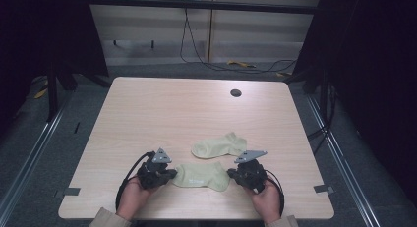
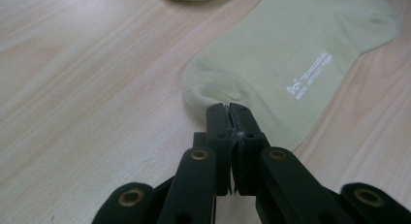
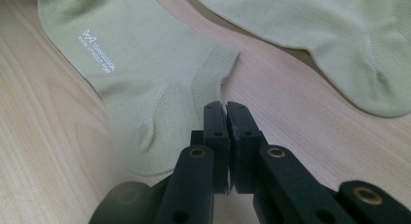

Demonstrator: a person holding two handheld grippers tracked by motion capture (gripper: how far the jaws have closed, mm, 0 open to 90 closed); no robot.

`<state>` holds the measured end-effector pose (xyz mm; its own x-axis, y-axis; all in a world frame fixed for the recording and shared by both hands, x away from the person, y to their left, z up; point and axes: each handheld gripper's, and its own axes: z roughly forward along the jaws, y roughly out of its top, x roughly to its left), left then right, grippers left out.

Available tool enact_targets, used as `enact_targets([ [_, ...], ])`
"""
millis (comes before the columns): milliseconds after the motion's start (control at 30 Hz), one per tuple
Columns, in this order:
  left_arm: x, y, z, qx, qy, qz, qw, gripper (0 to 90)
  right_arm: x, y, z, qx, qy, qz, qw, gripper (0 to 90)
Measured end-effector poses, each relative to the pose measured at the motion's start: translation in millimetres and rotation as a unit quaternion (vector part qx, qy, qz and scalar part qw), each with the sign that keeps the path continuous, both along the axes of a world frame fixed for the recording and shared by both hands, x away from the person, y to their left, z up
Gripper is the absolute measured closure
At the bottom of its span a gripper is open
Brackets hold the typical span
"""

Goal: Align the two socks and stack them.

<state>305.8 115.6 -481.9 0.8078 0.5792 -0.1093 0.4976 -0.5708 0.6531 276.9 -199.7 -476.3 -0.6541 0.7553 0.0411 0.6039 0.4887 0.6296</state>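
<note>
Two pale green ankle socks lie on the light wooden table. The near sock lies flat between my two grippers, white print facing up. My left gripper is at its toe end; in the left gripper view the jaws are pressed together on the toe edge of the sock, where the fabric puckers. My right gripper is at the cuff end; its jaws are closed on the ribbed cuff corner of the sock. The second sock lies just beyond, untouched.
A dark round cable hole sits near the table's far right. The table's front edge runs just below the person's hands. Black cables trail on the floor behind, and dark stands flank both sides.
</note>
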Motion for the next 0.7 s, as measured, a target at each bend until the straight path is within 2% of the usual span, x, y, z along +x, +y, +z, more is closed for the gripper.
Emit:
enact_targets([
  [100,-0.8,2.0,5.6,-0.007,-0.005,0.002,1.0,88.4,-0.4,-1.5,1.3,0.006,0.001,0.0,1.0,87.5],
  [200,-2.0,6.3,15.9,-0.025,-0.012,0.011,0.9996,88.4,-3.0,-2.6,7.4,0.01,-0.007,0.004,0.9999,87.6],
  [333,-3.5,7.1,21.9,-0.027,-0.021,0.012,0.9993,88.4,-3.0,-6.1,12.1,0.02,-0.012,0.003,0.9997,87.5],
  [367,-3.9,7.0,25.3,-0.033,-0.026,0.012,0.999,88.5,-2.0,-9.2,14.7,0.027,-0.013,-0.002,0.9995,87.5],
  [433,-4.1,5.9,28.6,-0.041,-0.028,0.012,0.9987,88.4,-1.8,-11.5,19.3,0.032,-0.02,-0.002,0.9993,87.5],
  [533,-3.0,4.6,30.8,-0.041,-0.032,0.012,0.9986,88.4,-1.1,-14.1,24.6,0.038,-0.029,-0.001,0.9989,87.5],
  [600,-0.3,3.1,31.1,-0.048,-0.032,0.018,0.9982,88.5,1.6,-17.2,29.2,0.043,-0.033,-0.001,0.9985,87.5],
  [700,7.7,-0.1,32.9,-0.052,-0.033,0.026,0.9978,88.5,12.1,-22.0,34.4,0.038,-0.023,0.005,0.999,87.5],
])
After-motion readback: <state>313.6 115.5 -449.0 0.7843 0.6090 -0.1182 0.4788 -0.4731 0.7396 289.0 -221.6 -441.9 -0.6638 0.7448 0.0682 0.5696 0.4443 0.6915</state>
